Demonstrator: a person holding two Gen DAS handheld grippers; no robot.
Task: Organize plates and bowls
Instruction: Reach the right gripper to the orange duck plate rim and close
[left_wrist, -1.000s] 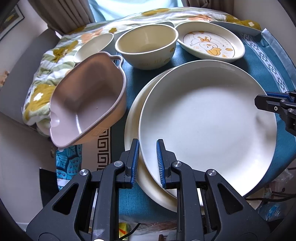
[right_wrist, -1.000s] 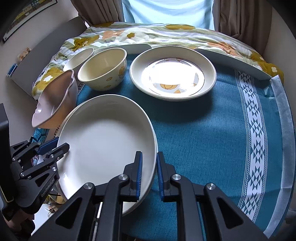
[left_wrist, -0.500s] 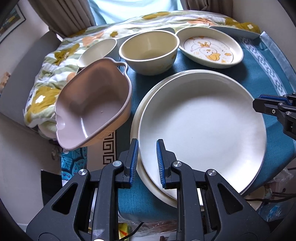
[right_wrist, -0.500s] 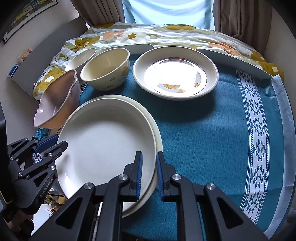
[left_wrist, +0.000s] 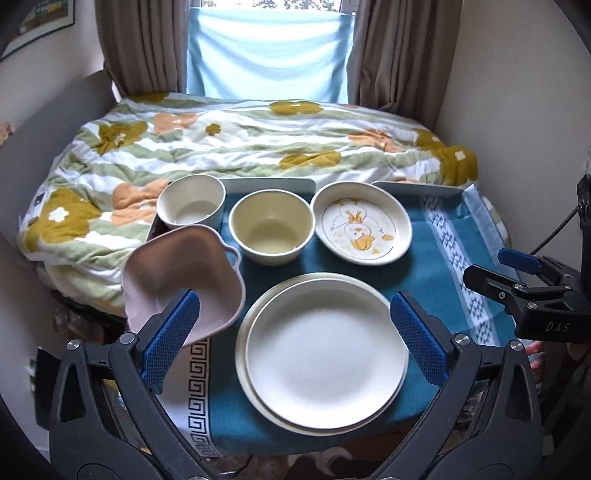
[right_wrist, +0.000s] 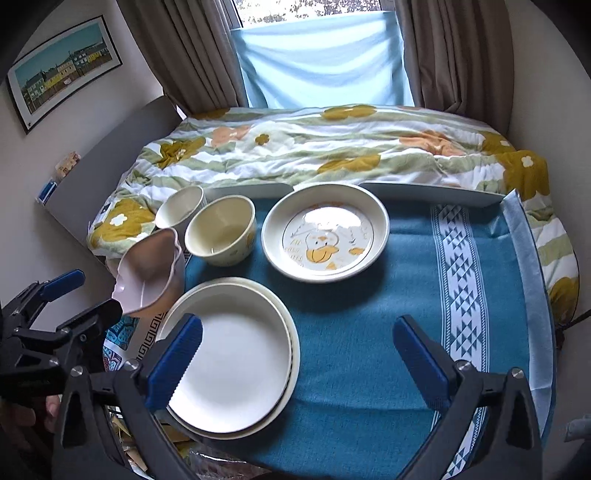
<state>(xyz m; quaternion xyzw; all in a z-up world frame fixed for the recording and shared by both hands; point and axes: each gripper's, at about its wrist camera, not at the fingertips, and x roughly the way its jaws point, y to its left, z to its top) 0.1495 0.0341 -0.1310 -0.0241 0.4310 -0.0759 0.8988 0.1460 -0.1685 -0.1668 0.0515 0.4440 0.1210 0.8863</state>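
Both hand-held grippers, left (left_wrist: 294, 334) and right (right_wrist: 297, 352), gape wide, holding nothing.

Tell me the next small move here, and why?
Probably bring the right gripper, jaws open and empty, toward the duck plate. The white plate already sits on the cream plate, and the duck plate lies alone, so it likely stacks next.
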